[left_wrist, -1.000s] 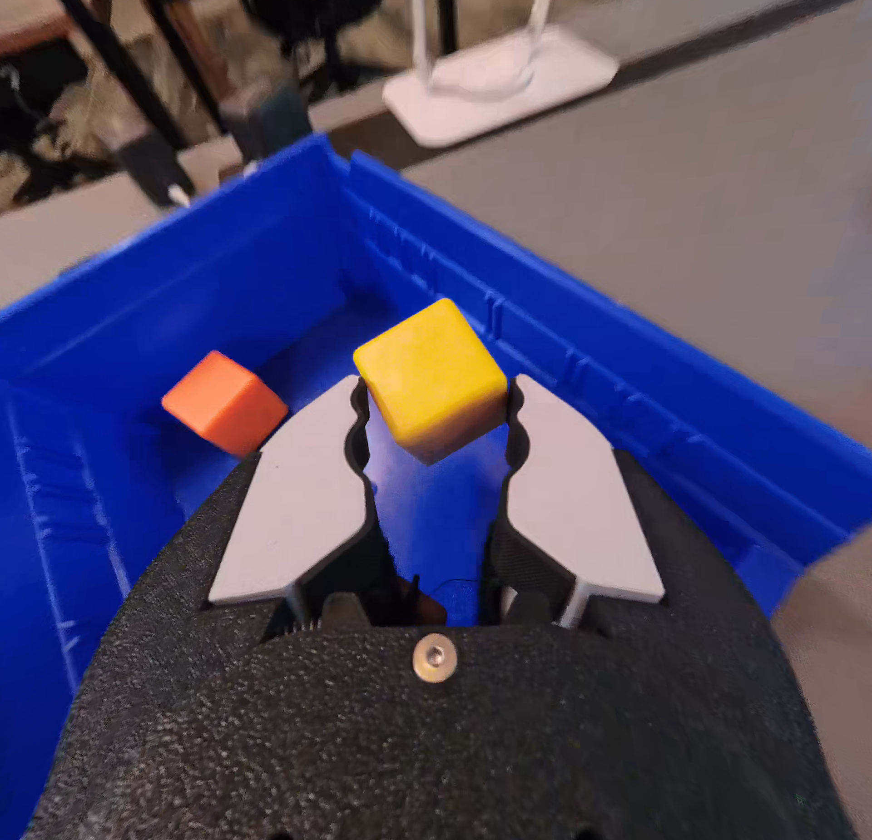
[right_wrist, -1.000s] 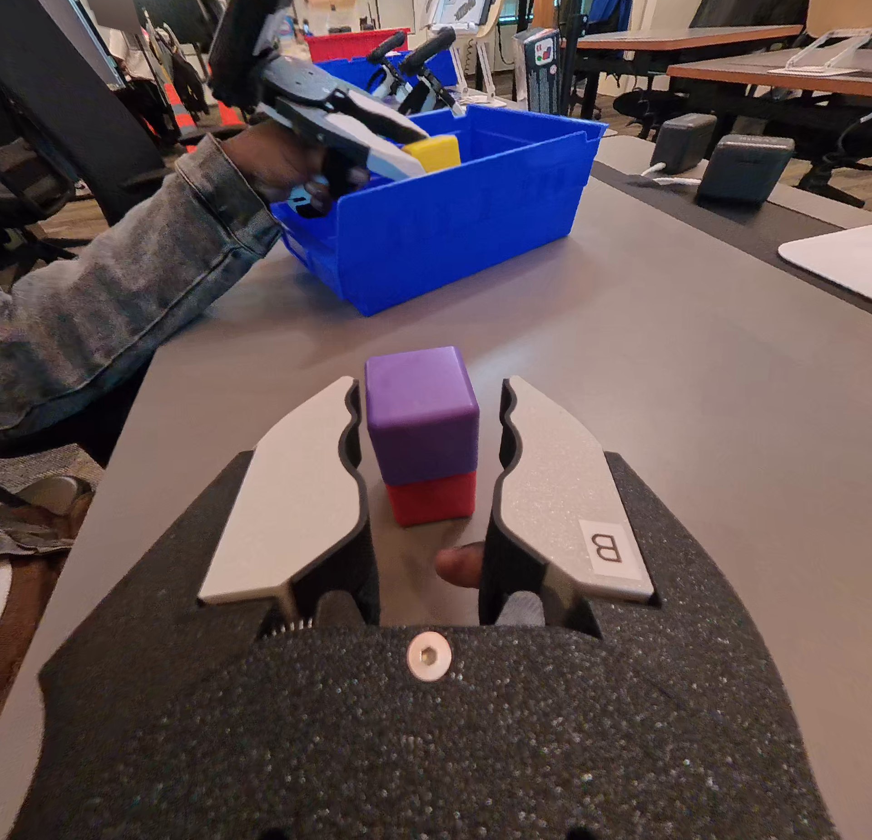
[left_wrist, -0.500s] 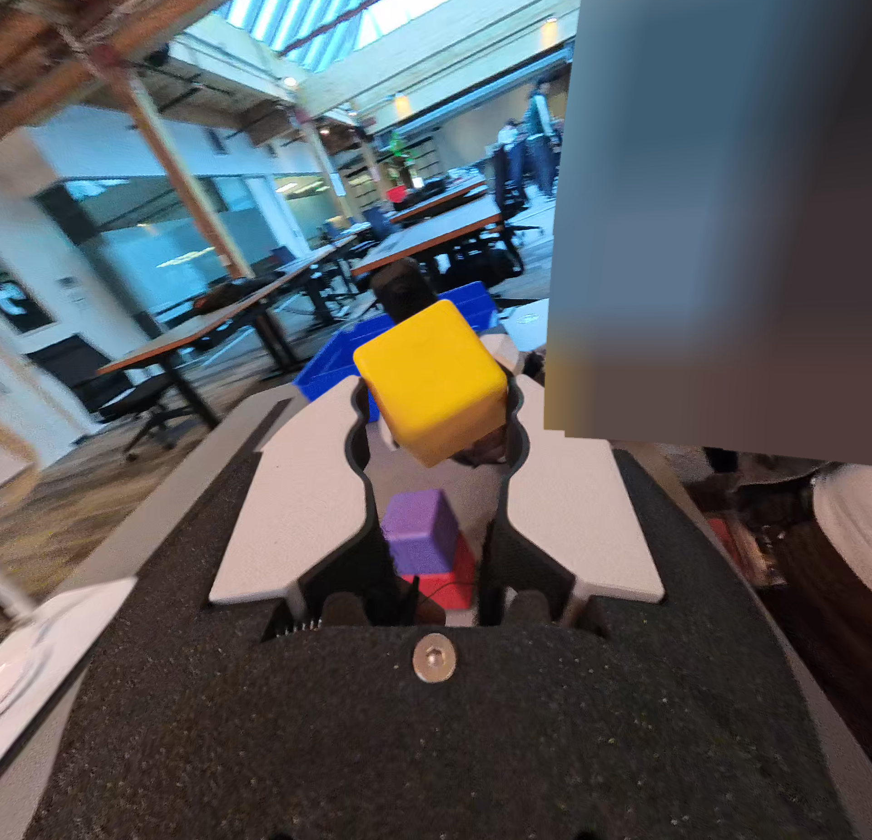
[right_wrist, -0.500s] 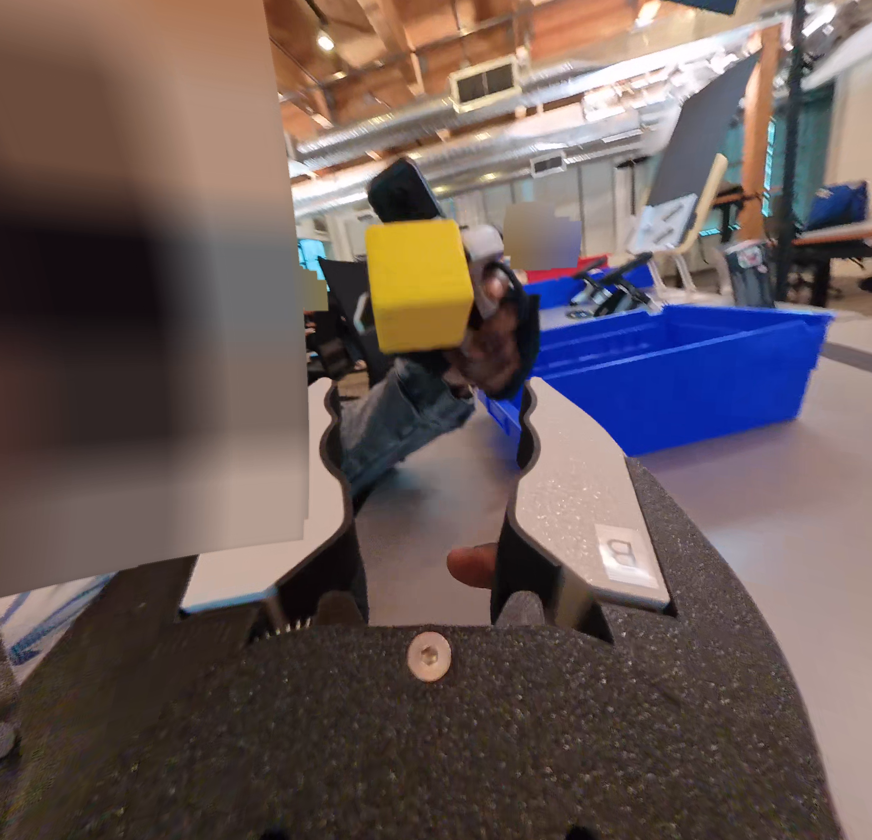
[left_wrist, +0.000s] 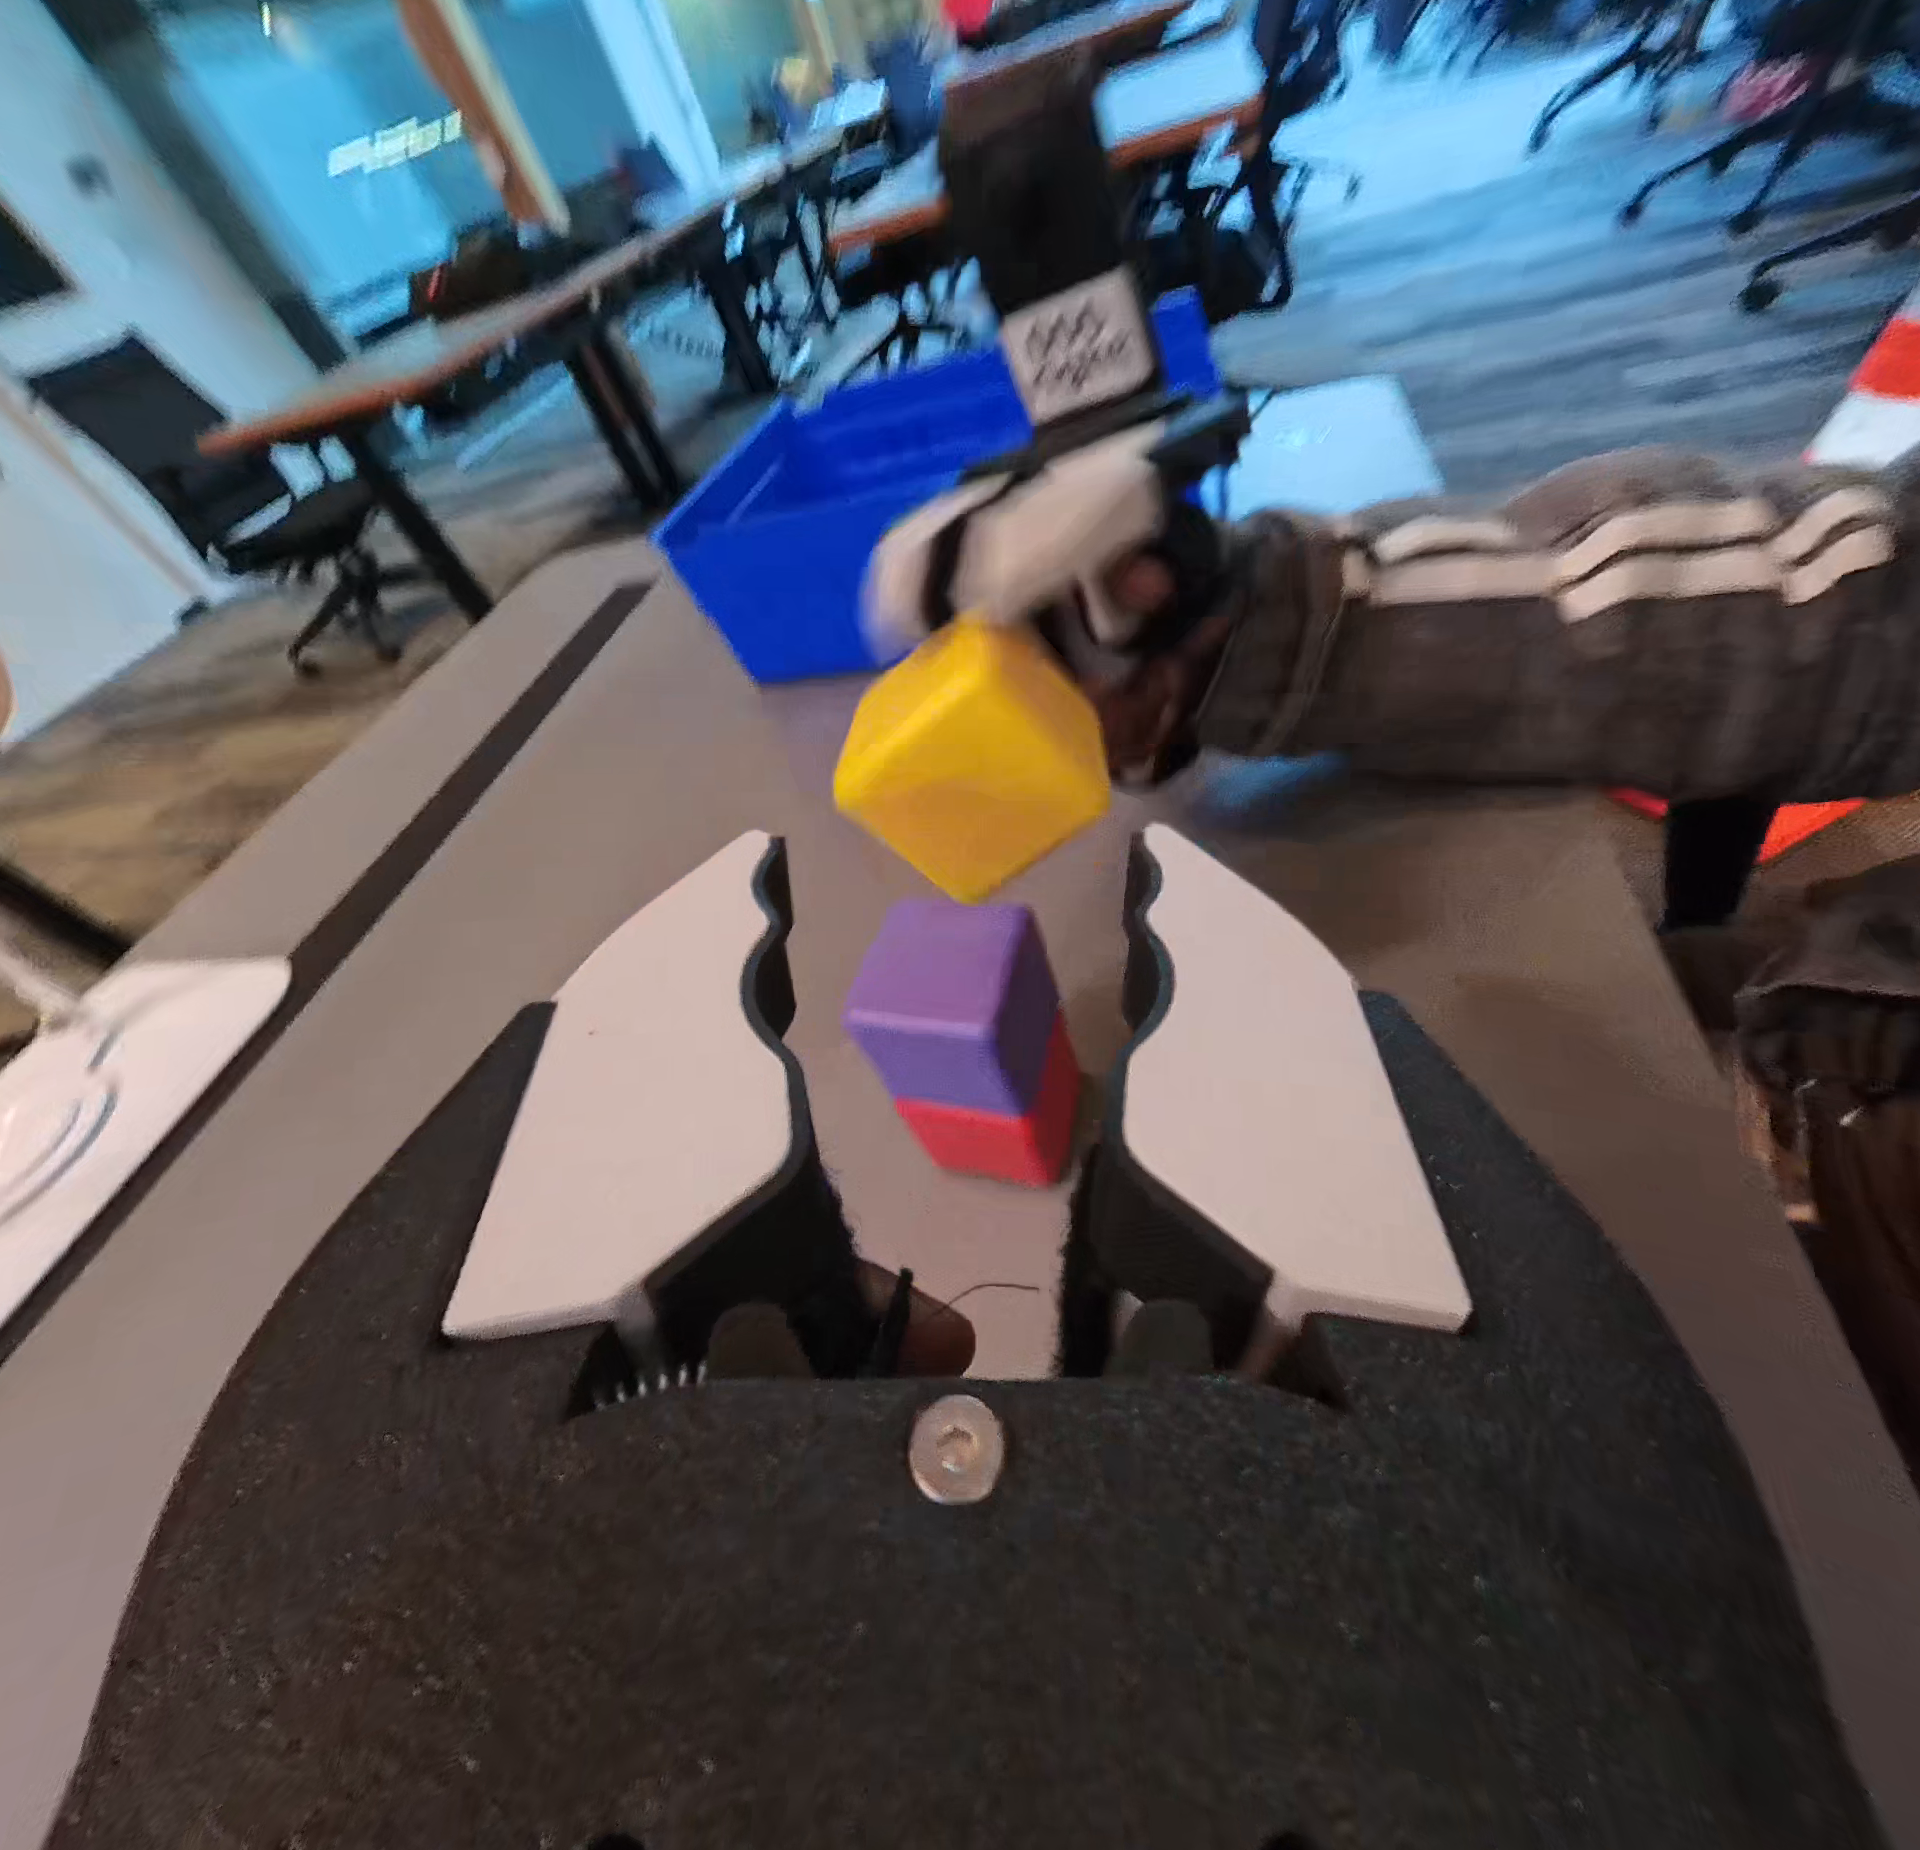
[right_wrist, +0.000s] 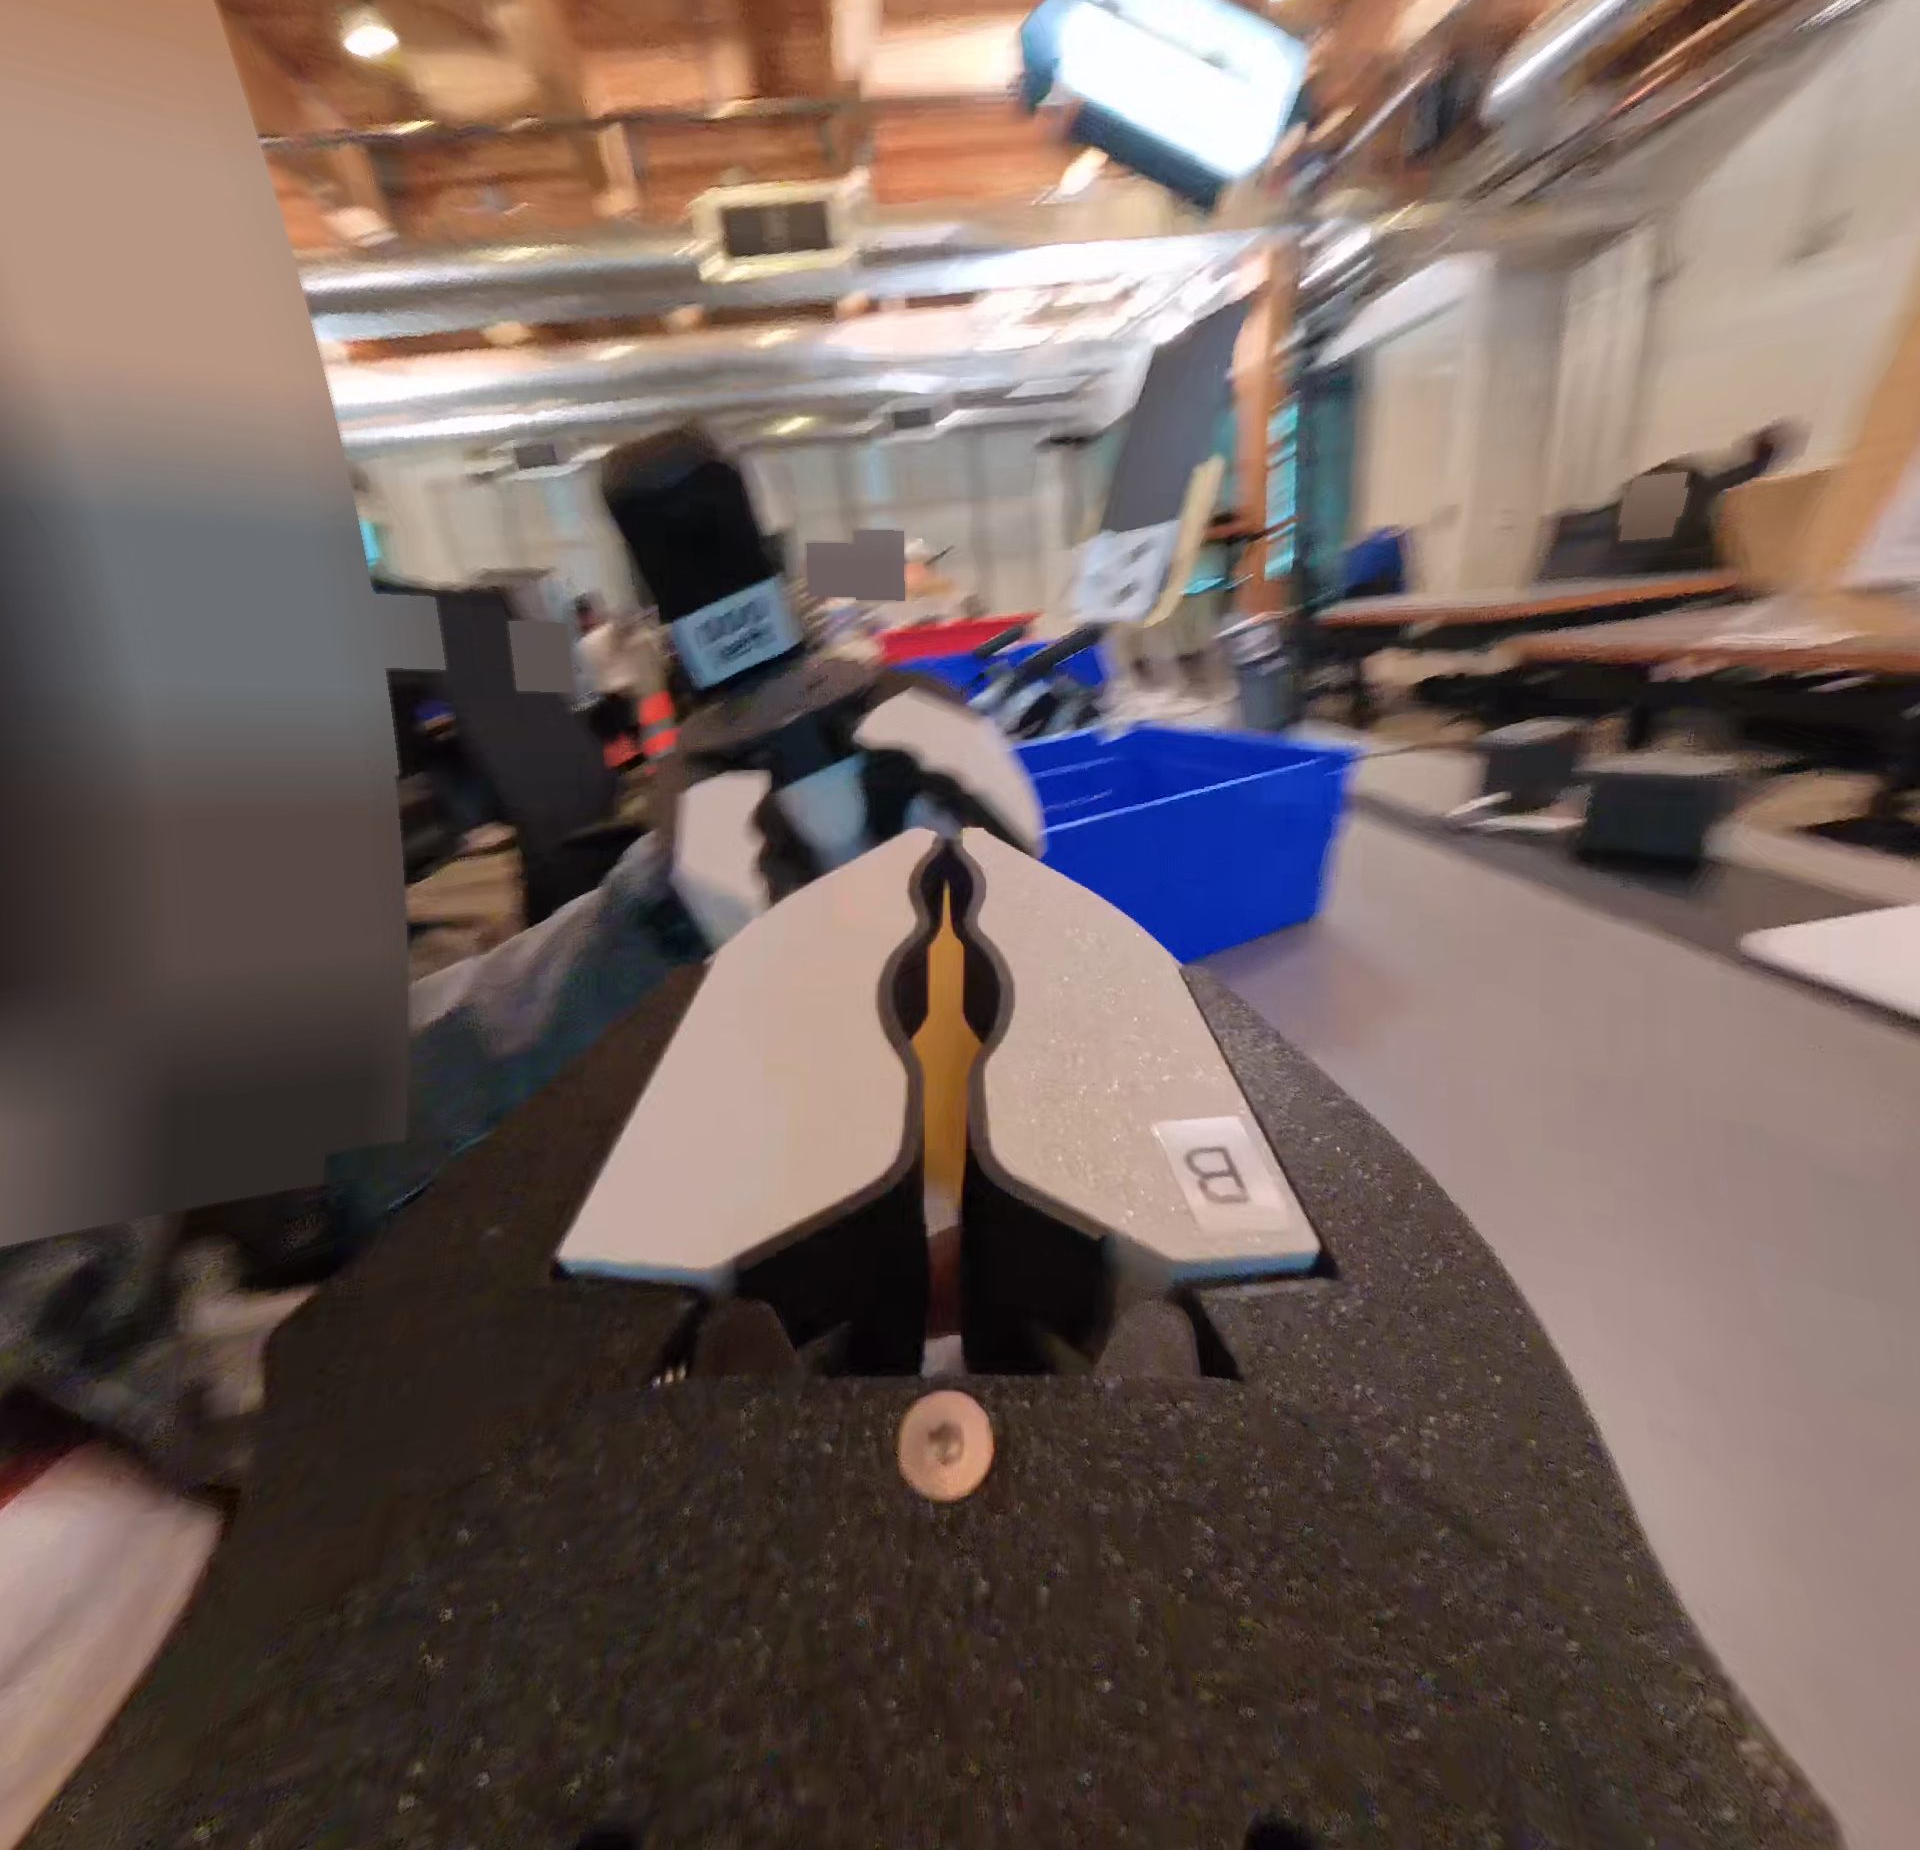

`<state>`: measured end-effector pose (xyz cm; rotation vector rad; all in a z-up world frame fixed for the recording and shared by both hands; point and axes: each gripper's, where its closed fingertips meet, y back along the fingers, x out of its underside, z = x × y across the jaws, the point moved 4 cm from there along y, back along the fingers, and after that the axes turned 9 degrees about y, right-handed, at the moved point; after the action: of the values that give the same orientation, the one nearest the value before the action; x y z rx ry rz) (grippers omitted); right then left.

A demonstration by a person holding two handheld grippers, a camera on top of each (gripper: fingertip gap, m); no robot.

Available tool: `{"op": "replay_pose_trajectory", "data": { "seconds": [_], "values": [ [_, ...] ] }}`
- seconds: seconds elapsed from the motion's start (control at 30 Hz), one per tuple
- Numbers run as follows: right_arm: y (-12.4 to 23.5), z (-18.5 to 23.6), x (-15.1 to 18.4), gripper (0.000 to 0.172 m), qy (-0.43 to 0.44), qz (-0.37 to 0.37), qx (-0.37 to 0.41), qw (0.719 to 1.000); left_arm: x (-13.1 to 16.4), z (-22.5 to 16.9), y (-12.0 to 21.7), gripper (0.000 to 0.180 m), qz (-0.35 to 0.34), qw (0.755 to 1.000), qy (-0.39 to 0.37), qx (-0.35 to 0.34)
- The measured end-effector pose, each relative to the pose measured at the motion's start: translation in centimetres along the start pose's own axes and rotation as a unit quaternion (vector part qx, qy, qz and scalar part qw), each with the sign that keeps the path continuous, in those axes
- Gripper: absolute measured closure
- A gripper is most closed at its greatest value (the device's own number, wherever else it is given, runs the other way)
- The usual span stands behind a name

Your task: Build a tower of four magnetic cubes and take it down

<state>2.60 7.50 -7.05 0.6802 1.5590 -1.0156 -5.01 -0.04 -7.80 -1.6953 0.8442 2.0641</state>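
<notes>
A purple cube (left_wrist: 951, 1000) sits on a red cube (left_wrist: 997, 1140) on the grey table (left_wrist: 1351, 917). A yellow cube (left_wrist: 971, 761) is tilted on one corner just above the purple cube. My left gripper (left_wrist: 956, 844) is open, with a gap between each pad and the yellow cube. It also shows open in the right wrist view (right_wrist: 831, 813). My right gripper (right_wrist: 943, 842) is shut, and yellow (right_wrist: 943, 1052) shows through the slit below its fingers. In the left wrist view its blurred tips (left_wrist: 935, 595) are at the yellow cube's top.
A blue bin (left_wrist: 790, 553) stands on the table behind the stack; it also shows in the right wrist view (right_wrist: 1184, 844). A white pad (left_wrist: 104, 1052) lies at the left. A person's sleeve (left_wrist: 1558, 637) reaches in from the right. Black boxes (right_wrist: 1652, 813) stand at the far right.
My left gripper carried the yellow cube from the bin to above the stack, then opened; the cube left its pads. My right gripper lifted off the purple cube, shut, and came onto the yellow cube.
</notes>
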Motion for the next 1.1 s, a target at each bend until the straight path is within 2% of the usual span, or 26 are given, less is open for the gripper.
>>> {"op": "replay_pose_trajectory", "data": {
  "seconds": [0.03, 0.1, 0.13, 0.2, 0.23, 0.33, 0.4, 0.43, 0.53, 0.7, 0.83, 1.0, 1.1],
  "values": [
    [0.5, -0.5, -0.4, 0.172, 0.016, -0.012, 0.029, 0.999, 0.4, 0.3, 0.0, 0.114, 0.017, 1.000, 0.004, -0.008],
    [1.1, -0.8, -0.8, 0.172, 0.020, -0.023, 0.039, 0.999, 0.6, 0.3, -0.5, 0.121, 0.016, 0.999, 0.029, -0.005],
    [1.1, -1.2, -0.4, 0.172, 0.017, -0.003, 0.052, 0.998, 0.7, 0.3, -0.9, 0.125, 0.022, 0.998, 0.052, 0.002],
    [1.7, -2.5, 0.5, 0.172, 0.029, 0.043, 0.094, 0.994, 1.8, 0.7, -1.5, 0.130, 0.070, 0.995, 0.067, -0.004],
    [2.2, -2.9, 0.3, 0.170, 0.025, 0.034, 0.108, 0.993, 2.3, 0.8, -1.5, 0.132, 0.085, 0.994, 0.066, -0.012],
    [3.8, -4.1, -0.7, 0.148, -0.025, -0.018, 0.135, 0.990, 2.4, 0.7, -1.6, 0.130, 0.085, 0.995, 0.055, -0.013],
    [4.4, -5.3, -0.4, 0.124, -0.050, -0.018, 0.185, 0.981, 2.2, 0.8, -1.6, 0.128, 0.074, 0.996, 0.057, -0.017],
    [4.7, -5.9, -0.1, 0.118, -0.057, -0.013, 0.210, 0.976, 2.1, 0.8, -1.6, 0.128, 0.070, 0.996, 0.056, -0.015],
    [5.3, -7.1, 0.7, 0.104, -0.055, 0.017, 0.270, 0.961, 2.2, 0.9, -1.4, 0.127, 0.069, 0.997, 0.040, -0.020],
    [6.2, -8.3, 1.8, 0.099, -0.018, 0.074, 0.347, 0.935, 1.1, 1.6, -0.5, 0.127, 0.023, 0.998, 0.031, -0.047],
    [6.9, -9.7, 4.0, 0.085, -0.005, 0.152, 0.413, 0.898, 0.3, 2.2, 0.4, 0.126, -0.007, 0.997, 0.026, -0.070],
    [7.9, -13.3, 7.2, 0.077, 0.005, 0.245, 0.477, 0.844, -0.6, 2.4, 1.1, 0.125, -0.047, 0.996, 0.041, -0.070],
    [8.6, -16.5, 7.5, 0.074, -0.014, 0.248, 0.512, 0.822, -1.3, 1.9, 1.7, 0.124, -0.059, 0.996, 0.035, -0.061]
  ]
}}
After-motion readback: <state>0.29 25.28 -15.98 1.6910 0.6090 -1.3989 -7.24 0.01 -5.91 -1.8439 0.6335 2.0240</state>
